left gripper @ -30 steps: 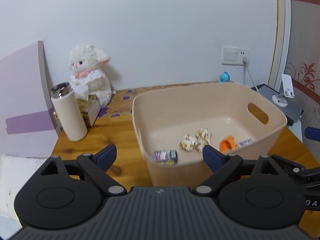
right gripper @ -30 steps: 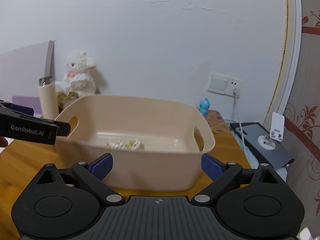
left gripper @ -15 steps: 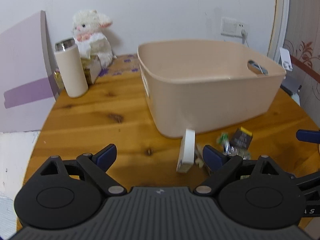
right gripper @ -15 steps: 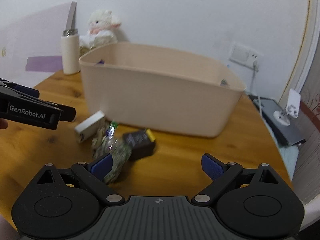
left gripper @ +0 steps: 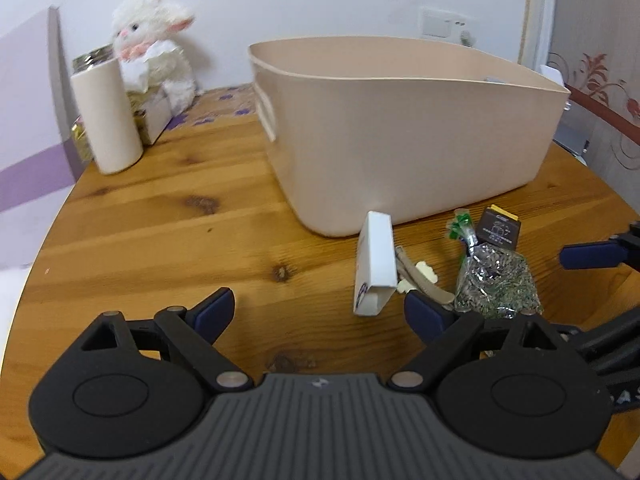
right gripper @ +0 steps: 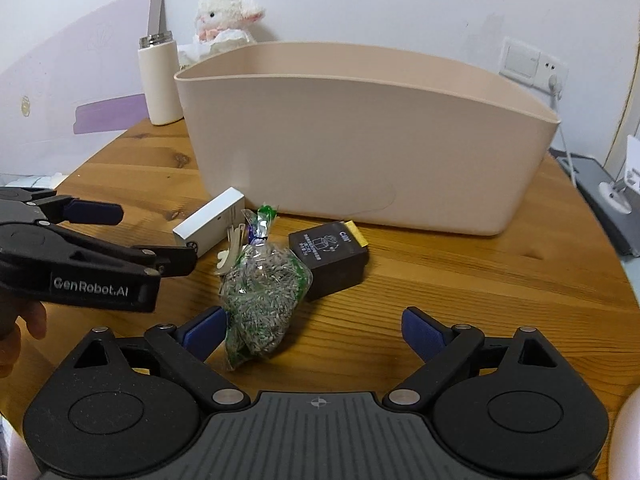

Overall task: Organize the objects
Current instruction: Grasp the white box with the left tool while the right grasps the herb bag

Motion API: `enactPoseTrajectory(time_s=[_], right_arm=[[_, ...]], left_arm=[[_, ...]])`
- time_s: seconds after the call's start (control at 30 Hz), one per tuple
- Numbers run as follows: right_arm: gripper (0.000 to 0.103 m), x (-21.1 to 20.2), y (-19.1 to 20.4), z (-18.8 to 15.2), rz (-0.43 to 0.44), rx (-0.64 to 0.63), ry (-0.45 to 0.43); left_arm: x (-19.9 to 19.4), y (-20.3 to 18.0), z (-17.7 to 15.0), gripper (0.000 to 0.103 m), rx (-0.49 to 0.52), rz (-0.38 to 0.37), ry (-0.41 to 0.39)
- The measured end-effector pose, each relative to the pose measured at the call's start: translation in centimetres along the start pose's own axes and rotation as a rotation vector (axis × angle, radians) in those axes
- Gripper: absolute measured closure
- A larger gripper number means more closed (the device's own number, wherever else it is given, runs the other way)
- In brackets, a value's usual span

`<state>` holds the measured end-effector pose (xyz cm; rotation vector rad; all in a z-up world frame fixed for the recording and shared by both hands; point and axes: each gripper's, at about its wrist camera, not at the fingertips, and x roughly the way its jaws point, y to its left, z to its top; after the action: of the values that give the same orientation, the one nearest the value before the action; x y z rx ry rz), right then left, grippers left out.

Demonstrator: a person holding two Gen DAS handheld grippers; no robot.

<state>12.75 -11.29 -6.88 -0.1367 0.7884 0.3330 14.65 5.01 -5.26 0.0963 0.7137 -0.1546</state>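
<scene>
A beige plastic tub stands on the round wooden table. Before its front wall lie a white box, a cream hair clip, a clear bag of seeds and a black box with a yellow edge. My left gripper is open, low over the table, the white box just ahead of its right finger. My right gripper is closing; the bag lies against its left finger, unpressed.
A white thermos, a plush lamb on a tissue box and a purple-striped board stand at the back left. A dark device with a phone stand sits off the table's right edge. Bare wood lies left of the tub.
Both grippers have sunk from above the tub's rim to just over the table. The tub's inside has passed out of sight, and the items in front of it came into view and now lie closer.
</scene>
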Motion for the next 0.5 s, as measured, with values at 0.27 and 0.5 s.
enactPoseTrajectory(time_s=[0.27, 0.5], right_arm=[[0.026, 1.6, 0.2, 0.4, 0.022, -0.004, 0.012], [0.059, 1.3, 0.1, 0.8, 0.042, -0.016, 0.006]], left_arm=[[1.5, -0.8, 0.3, 0.042, 0.060, -0.004, -0.012], [1.8, -0.6, 0.7, 0.079, 0.029, -0.065, -0.009]])
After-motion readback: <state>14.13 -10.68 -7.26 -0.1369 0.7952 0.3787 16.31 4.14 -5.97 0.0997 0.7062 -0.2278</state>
